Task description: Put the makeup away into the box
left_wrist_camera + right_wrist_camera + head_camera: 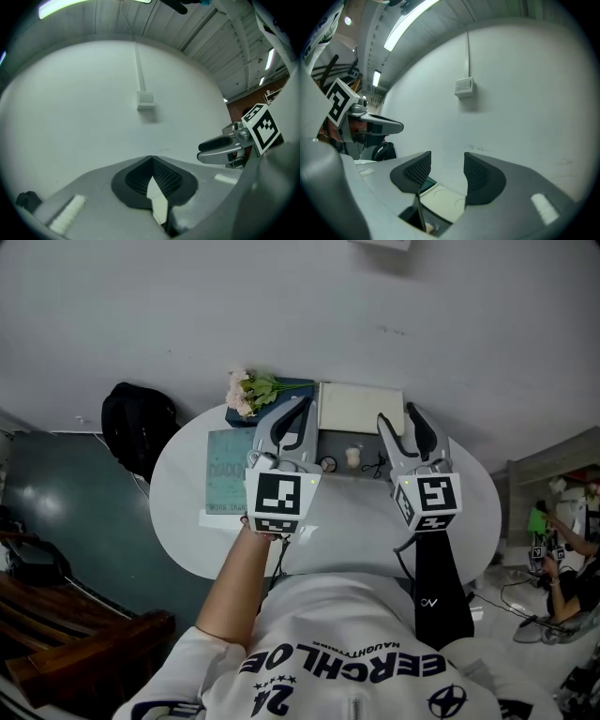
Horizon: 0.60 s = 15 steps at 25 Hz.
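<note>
left gripper [292, 413]: it is held above the left half of the table and points about level toward the wall. Its two jaws are pressed together at the tips, and nothing is between them.
right gripper [400, 420]: it is held above the right half of the table, beside the other one and apart from it. Its jaws are spread and the gap between them is empty.
box [342, 442]: it stands open at the far edge of the table [356, 521], in front of both grippers.
lid [361, 407]: pale, raised behind the box. In the right gripper view it shows low between the jaws.
makeup [353, 457]: a few small pieces lie inside the box, one of them a pale little pot. The others are too small to tell.
flowers [246, 390]: a pink bunch lies just beside the box on its far left.
teal sheet [230, 479]: it lies flat on the table, left of the box.
black bag [139, 427]: it is on the floor, left of the table.
</note>
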Tool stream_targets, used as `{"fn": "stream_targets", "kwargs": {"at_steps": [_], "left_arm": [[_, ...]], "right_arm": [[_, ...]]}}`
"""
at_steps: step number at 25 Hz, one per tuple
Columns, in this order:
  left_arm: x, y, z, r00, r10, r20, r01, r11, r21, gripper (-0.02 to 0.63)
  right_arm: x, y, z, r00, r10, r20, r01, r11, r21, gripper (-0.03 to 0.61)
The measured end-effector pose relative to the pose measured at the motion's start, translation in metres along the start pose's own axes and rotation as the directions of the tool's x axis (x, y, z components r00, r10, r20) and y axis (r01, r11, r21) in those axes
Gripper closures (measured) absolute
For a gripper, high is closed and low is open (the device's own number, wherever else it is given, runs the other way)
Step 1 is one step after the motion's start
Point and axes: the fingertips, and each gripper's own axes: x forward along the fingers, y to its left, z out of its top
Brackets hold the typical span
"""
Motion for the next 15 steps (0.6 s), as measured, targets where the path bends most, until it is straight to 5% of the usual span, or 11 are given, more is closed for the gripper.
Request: {"fn": "stream_targets", "kwargs": {"at_steps": [9,10,11,15], "left_arm": [[-0.012,-0.005,0.002,1.0,-0.022,0.009,0.022,1.0,-0.006,0.614],[-0.013,-0.004,0.002,1.0,-0.021,0.01,0.021,1.0,-0.007,0.614],[-0.014,-0.003,0.001,1.0,-0.02,0.01,0.02,1.0,-0.008,0.614],[-0.019,0.0,-0.001,1.0,-0.016,0.008,0.016,1.0,-0.012,0.614]], "right_arm": [[-0.012,0.002,0.002,0.999,-0.032,0.003,0.031,0.999,0.039,0.333],[-0.013,0.002,0.002,0.999,-0.042,0.001,0.042,0.999,0.033,0.38],[-0.015,0.002,0.003,0.999,-0.053,0.002,0.053,0.998,0.03,0.515],[-0.019,0.004,0.004,0.998,-0.069,0.006,0.069,0.997,0.02,0.551]]}}
